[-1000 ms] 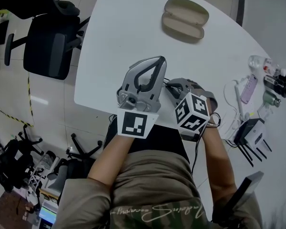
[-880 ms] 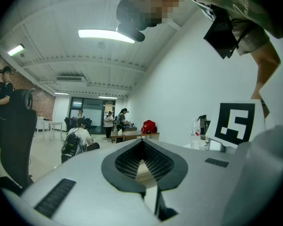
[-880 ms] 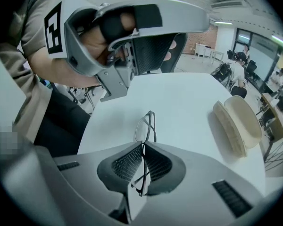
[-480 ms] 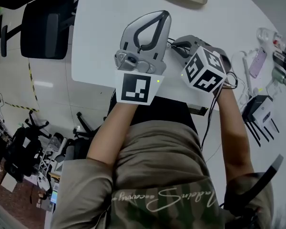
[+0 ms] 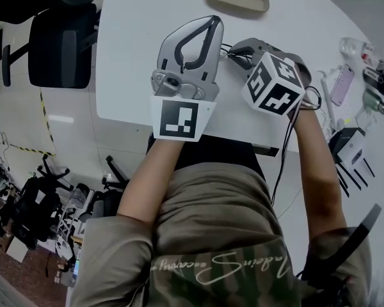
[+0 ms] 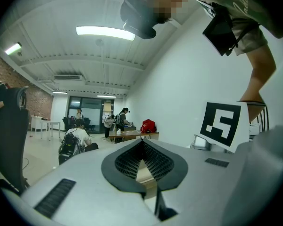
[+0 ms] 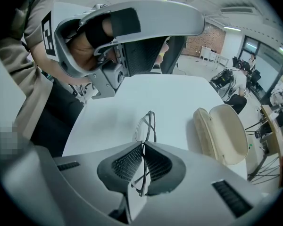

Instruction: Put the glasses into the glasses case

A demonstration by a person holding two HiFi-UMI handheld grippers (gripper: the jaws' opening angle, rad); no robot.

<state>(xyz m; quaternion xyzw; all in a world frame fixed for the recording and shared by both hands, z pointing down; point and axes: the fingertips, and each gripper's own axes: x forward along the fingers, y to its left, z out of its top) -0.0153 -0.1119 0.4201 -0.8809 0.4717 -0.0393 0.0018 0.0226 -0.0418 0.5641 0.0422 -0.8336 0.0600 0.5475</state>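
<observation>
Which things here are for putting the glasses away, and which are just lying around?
For the job: glasses, pinched in the right tongs; open glasses case.
Lying about: office chair, router, clear bottle.

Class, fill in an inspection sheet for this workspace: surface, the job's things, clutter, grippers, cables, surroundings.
Surface: white table.
Job's things: glasses off the table, pinched in a gripper; glasses case lying open on the table, empty.
Clutter: router, bottle and pink device at the head view's right.
Grippers: left gripper shut, nothing in it; right gripper shut on the glasses.
Cables: black cable hanging from the right gripper.
Surroundings: black office chair; people at desks further off.
</observation>
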